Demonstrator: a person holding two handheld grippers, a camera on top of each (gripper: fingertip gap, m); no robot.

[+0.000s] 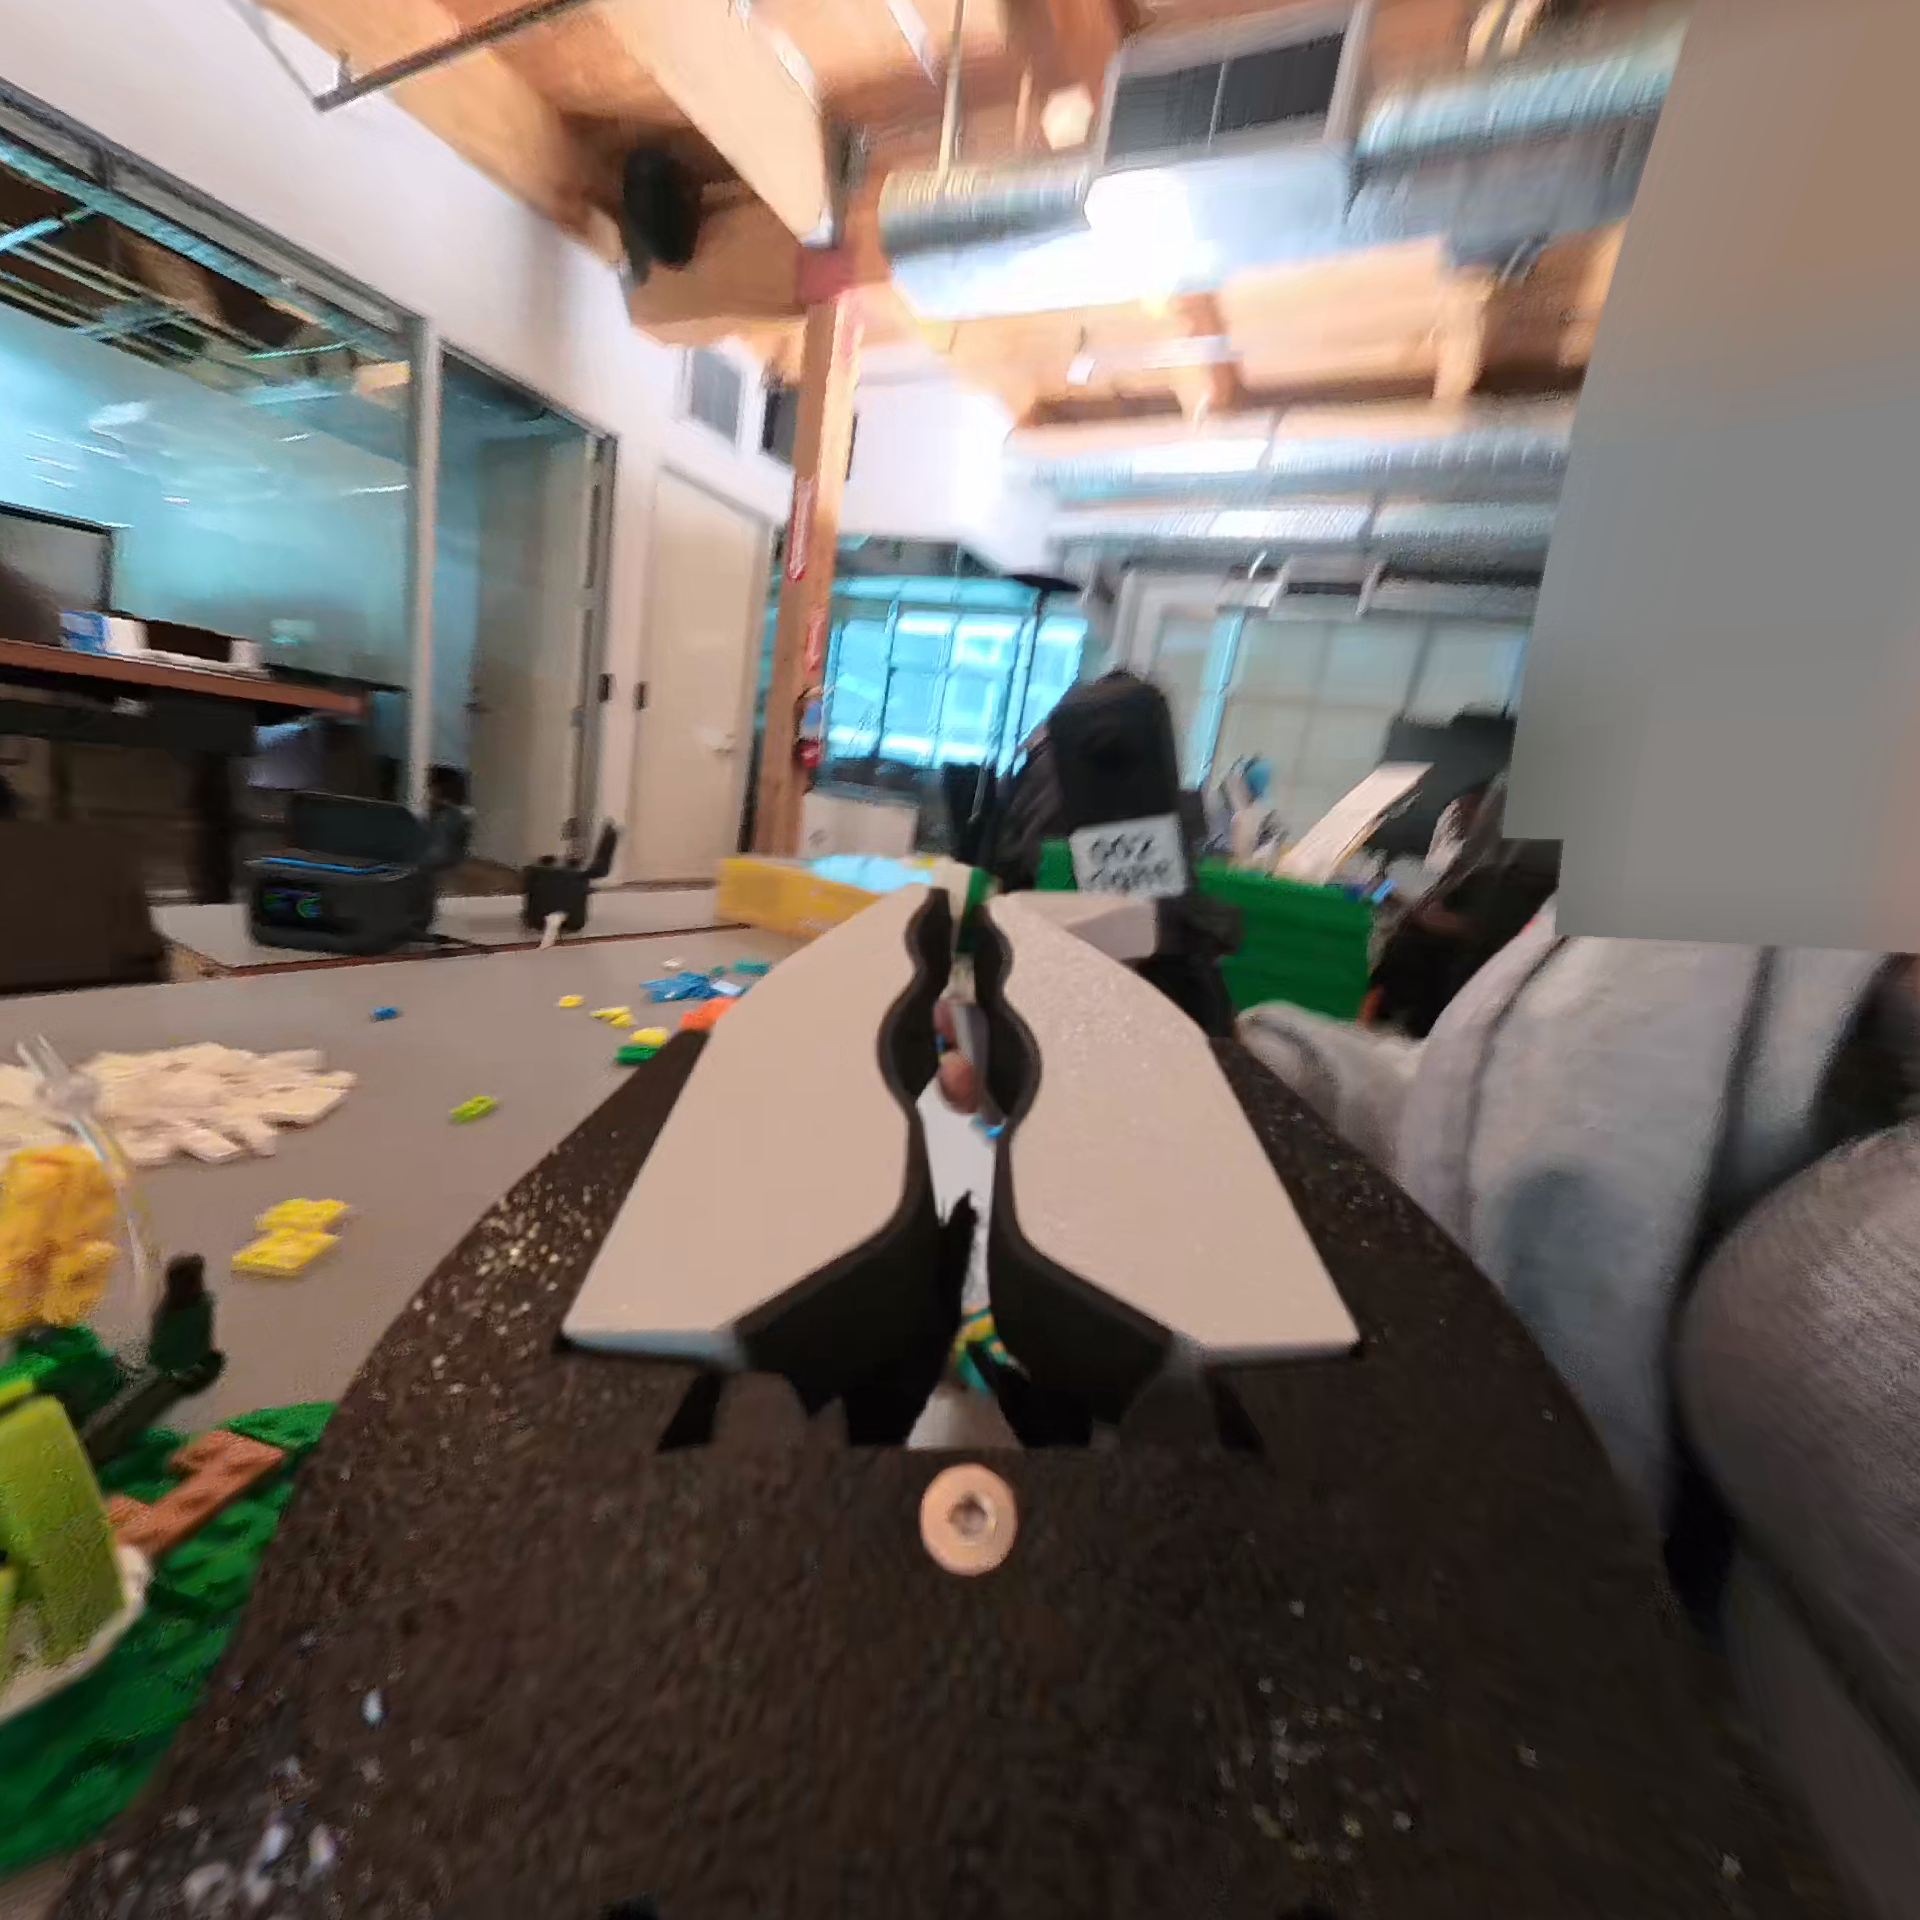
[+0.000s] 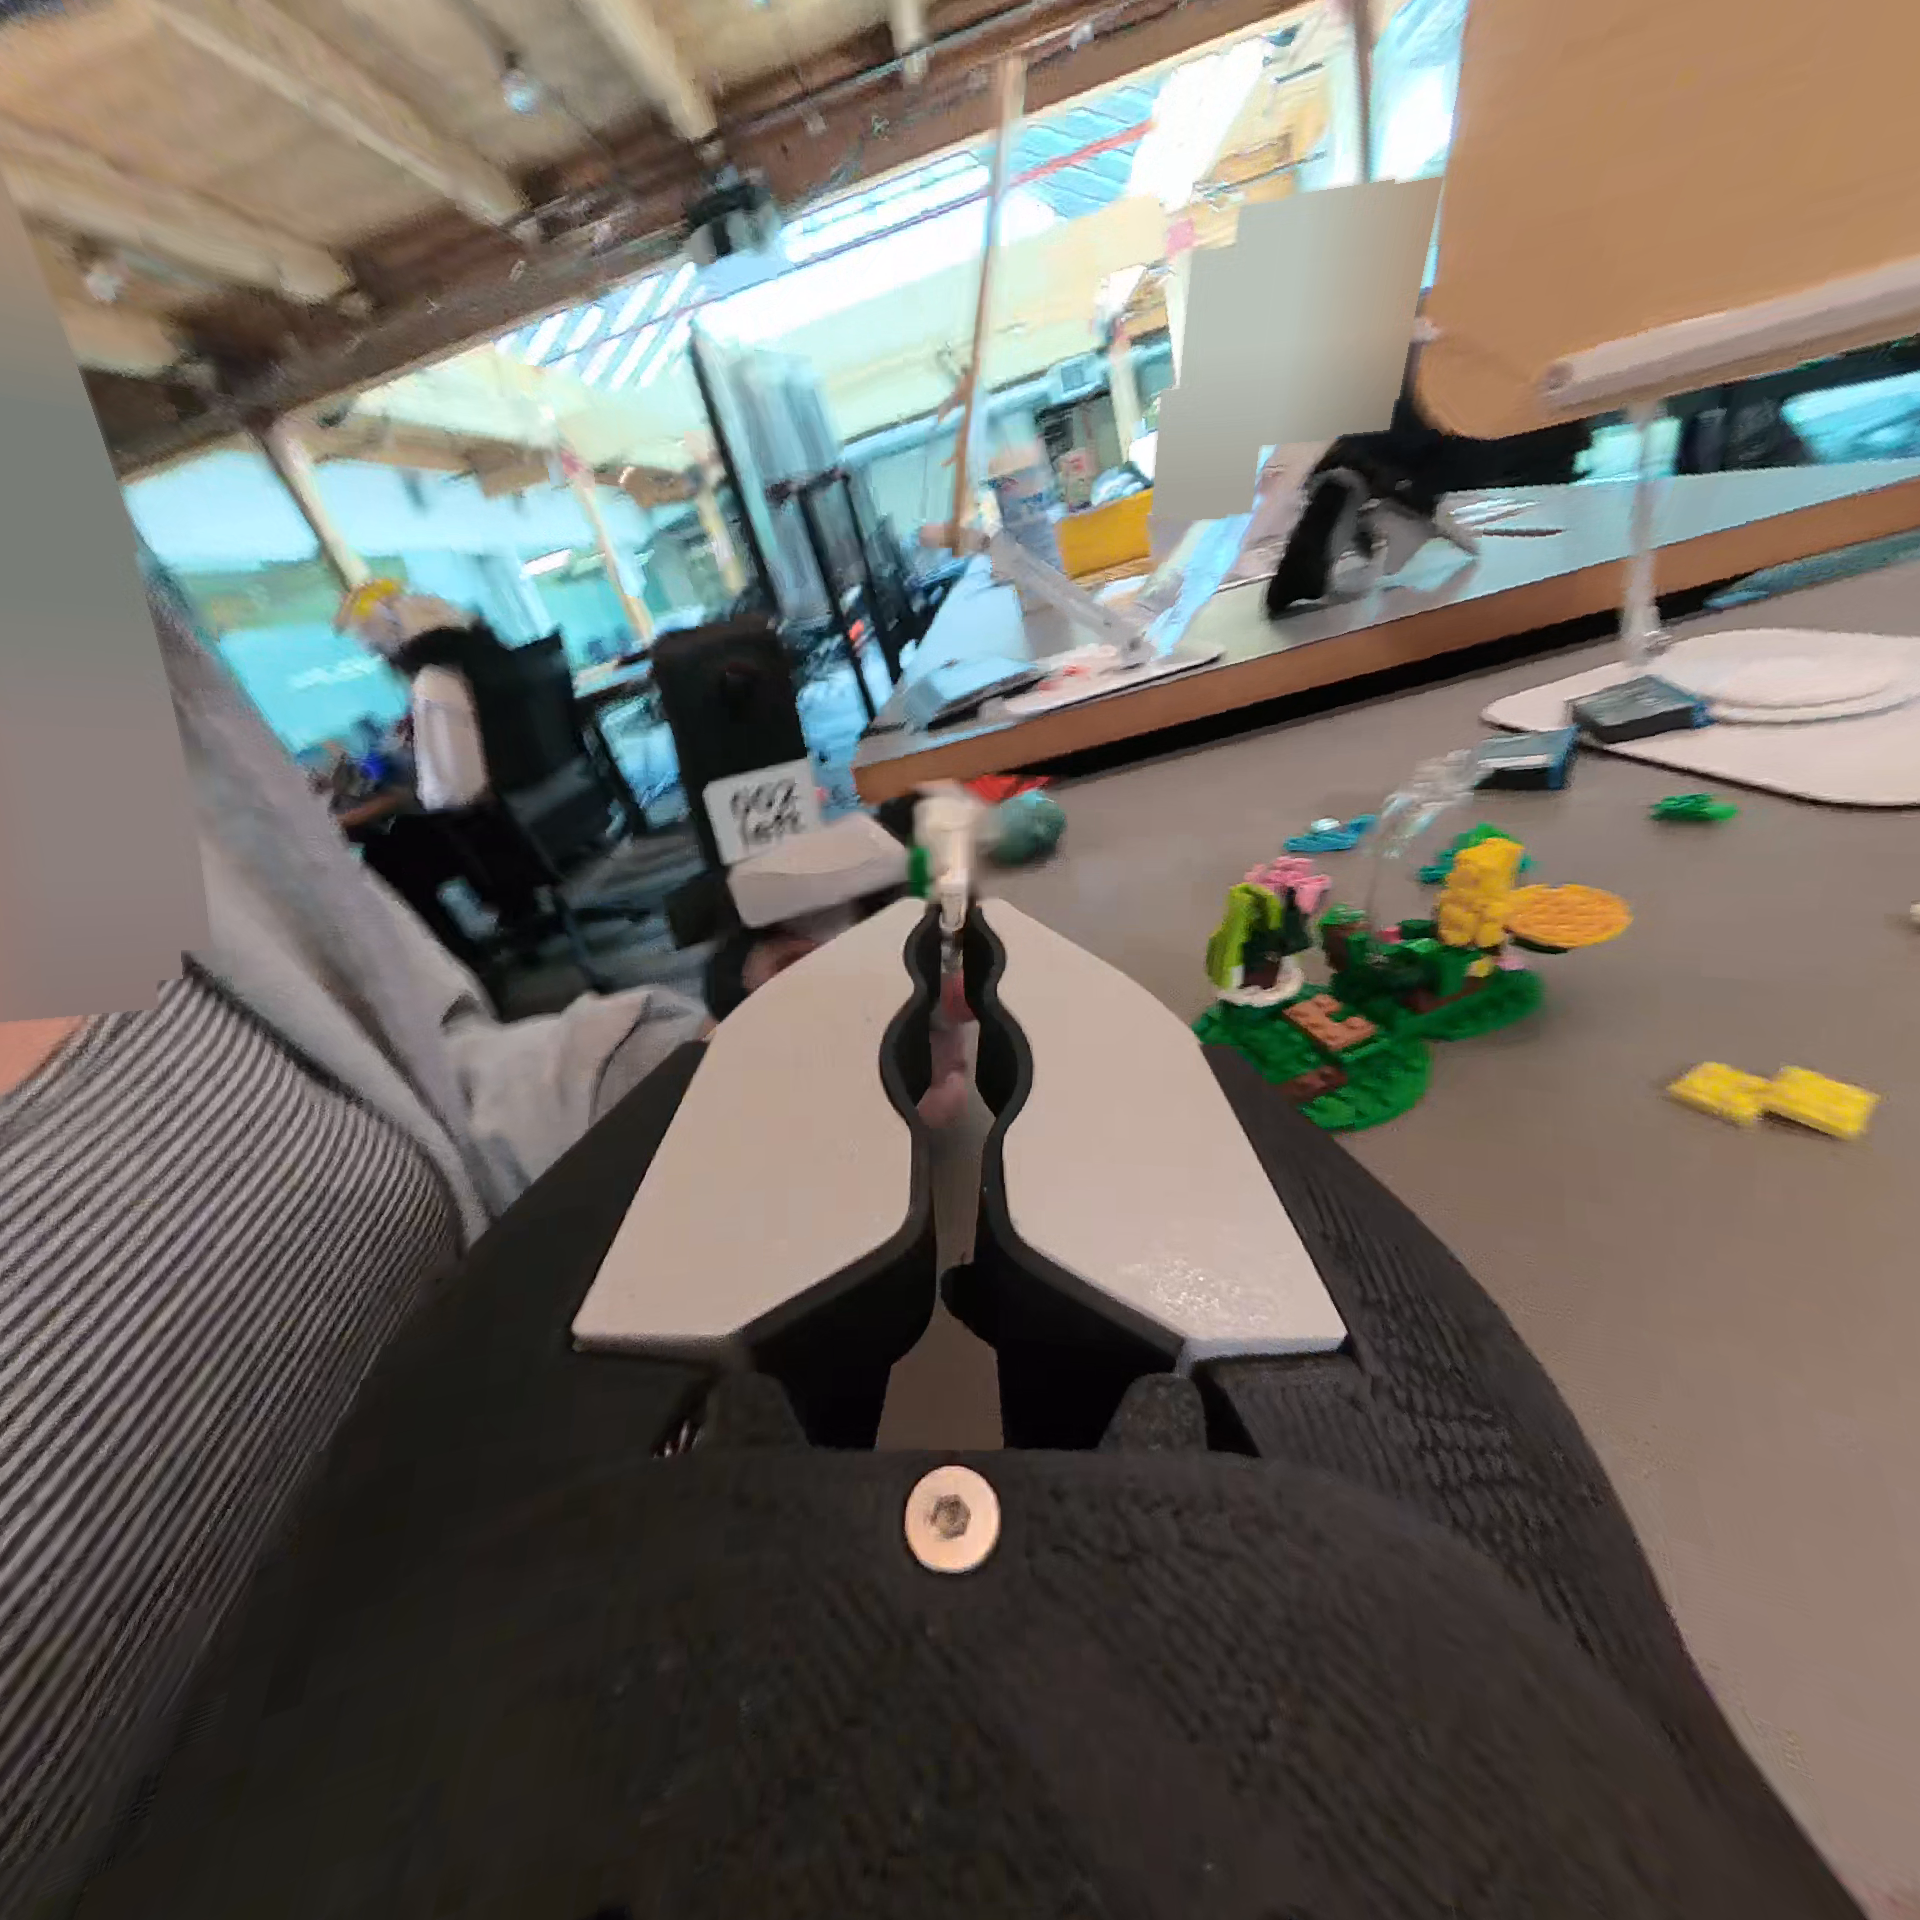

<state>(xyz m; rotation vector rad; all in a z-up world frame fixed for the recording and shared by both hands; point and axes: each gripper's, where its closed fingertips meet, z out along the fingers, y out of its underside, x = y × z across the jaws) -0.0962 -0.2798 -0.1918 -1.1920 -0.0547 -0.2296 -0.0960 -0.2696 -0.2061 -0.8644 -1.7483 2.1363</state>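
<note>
Both grippers meet in the air above the grey table on one small brick piece. My right gripper is shut on its thin white part, which sticks up past the fingertips. A green part sits on the white part's left side, where the left gripper's grey finger reaches in. In the left wrist view my left gripper is shut on the green part, with the right gripper just beyond it. The views are blurred.
A brick model on a green base stands on the table to the right; it also shows in the left wrist view. Yellow plates, a pile of white pieces and scattered small bricks lie about. A grey sleeve is close. My two grippers' fingertips are within a few centimetres of each other.
</note>
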